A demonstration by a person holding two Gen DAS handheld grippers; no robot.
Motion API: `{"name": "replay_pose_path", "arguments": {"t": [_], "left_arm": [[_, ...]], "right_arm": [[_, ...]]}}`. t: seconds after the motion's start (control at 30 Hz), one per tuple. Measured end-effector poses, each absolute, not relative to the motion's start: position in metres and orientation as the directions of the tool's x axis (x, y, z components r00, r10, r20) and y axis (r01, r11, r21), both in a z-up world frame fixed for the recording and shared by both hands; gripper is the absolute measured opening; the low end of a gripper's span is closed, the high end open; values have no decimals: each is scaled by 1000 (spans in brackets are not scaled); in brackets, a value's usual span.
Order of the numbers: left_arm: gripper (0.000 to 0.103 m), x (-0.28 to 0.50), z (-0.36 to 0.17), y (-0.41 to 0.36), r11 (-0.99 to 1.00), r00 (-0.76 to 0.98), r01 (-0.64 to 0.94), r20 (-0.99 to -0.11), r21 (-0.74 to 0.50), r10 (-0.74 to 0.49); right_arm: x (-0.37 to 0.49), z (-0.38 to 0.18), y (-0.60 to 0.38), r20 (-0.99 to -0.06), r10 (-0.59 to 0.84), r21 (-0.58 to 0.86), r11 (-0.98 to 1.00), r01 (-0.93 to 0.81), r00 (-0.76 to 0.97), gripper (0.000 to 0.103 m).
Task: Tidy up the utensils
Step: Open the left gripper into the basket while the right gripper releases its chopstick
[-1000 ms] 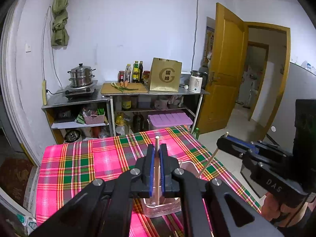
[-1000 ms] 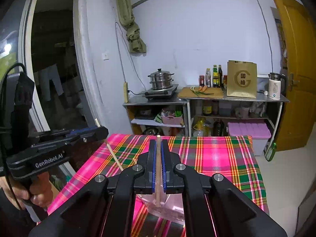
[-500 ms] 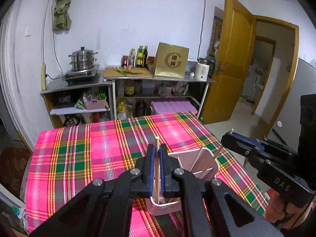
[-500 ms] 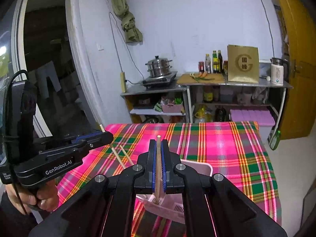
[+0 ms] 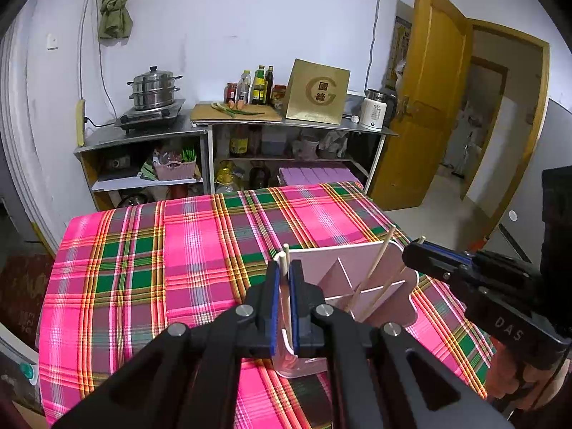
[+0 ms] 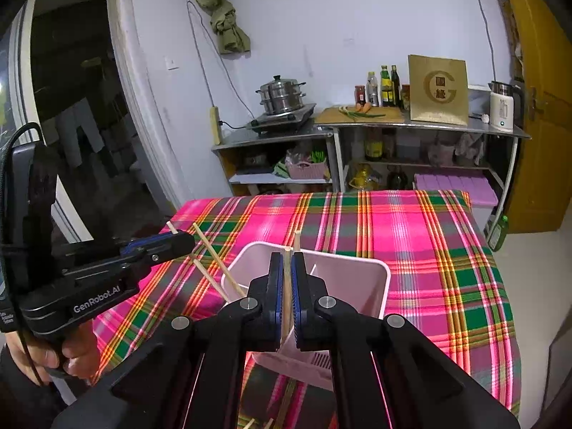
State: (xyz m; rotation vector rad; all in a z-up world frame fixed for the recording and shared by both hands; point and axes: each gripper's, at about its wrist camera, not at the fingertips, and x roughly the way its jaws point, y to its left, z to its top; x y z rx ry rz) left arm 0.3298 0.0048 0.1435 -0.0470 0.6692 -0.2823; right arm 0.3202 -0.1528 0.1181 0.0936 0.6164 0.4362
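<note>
On plaid tablecloth point(image 5: 150, 250): pink holder point(image 5: 375, 286); shelves point(image 5: 232, 132) behind.

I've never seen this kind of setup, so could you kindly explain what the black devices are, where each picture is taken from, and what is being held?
No robot here: a person holds a handheld claw in each hand, each with a camera looking along its fingers. One picture looks from the left claw, the other from the right claw; each also shows the other claw at its edge. Each claw is shut on one wooden chopstick, held over a pink holder with compartments, where other chopsticks already lean. The holder stands on a plaid tablecloth.
</note>
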Motion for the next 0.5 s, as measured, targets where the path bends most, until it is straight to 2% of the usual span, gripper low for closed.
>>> {"name": "replay_pose_path", "arguments": {"t": [0.07, 0.2, 0.3, 0.5], "left_arm": [[7, 328, 143, 5, 960, 747, 247, -606, -132, -275], [11, 319, 148, 6, 960, 758, 250, -590, -128, -276], [18, 306, 156, 8, 961, 778, 249, -565, -125, -275], [20, 272, 163, 14, 959, 805, 249, -522, -133, -281]], "right_arm": [[321, 117, -153, -546, 421, 211, 906, -367, 725, 5], [315, 120, -156, -540, 420, 209, 907, -367, 730, 15], [307, 125, -160, -526, 417, 207, 908, -364, 741, 16], [275, 132, -176, -495, 408, 202, 913, -356, 767, 17]]}}
